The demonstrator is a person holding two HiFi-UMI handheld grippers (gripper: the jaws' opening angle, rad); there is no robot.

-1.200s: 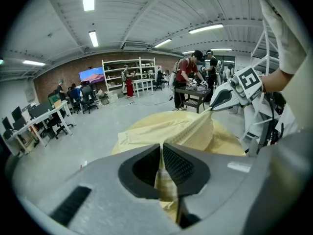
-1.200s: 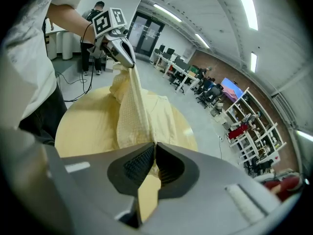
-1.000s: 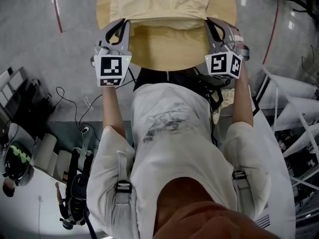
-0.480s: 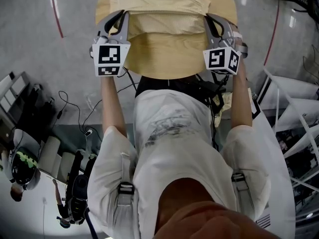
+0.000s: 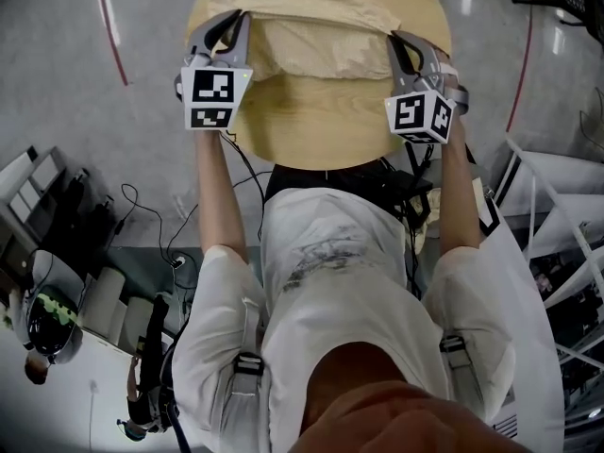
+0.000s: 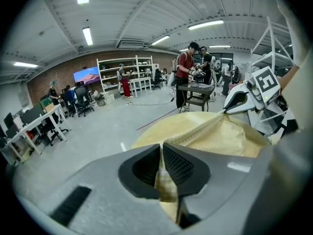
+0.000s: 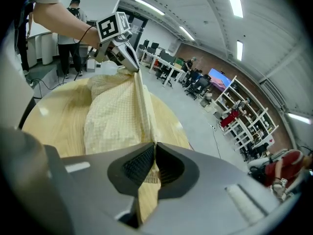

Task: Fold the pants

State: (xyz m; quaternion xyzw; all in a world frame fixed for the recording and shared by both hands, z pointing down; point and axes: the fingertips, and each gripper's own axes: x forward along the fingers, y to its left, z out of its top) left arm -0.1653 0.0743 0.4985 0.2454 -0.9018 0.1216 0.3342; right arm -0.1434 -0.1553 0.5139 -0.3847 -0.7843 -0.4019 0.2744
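Pants edge pinched in left hand-held gripper and right hand-held gripper.

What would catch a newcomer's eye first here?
The pale yellow pants lie on a round wooden table at the top of the head view. The left tool and right tool are each shut on an edge of the fabric, one at either side. In both gripper views that edge runs taut from one tool to the other.
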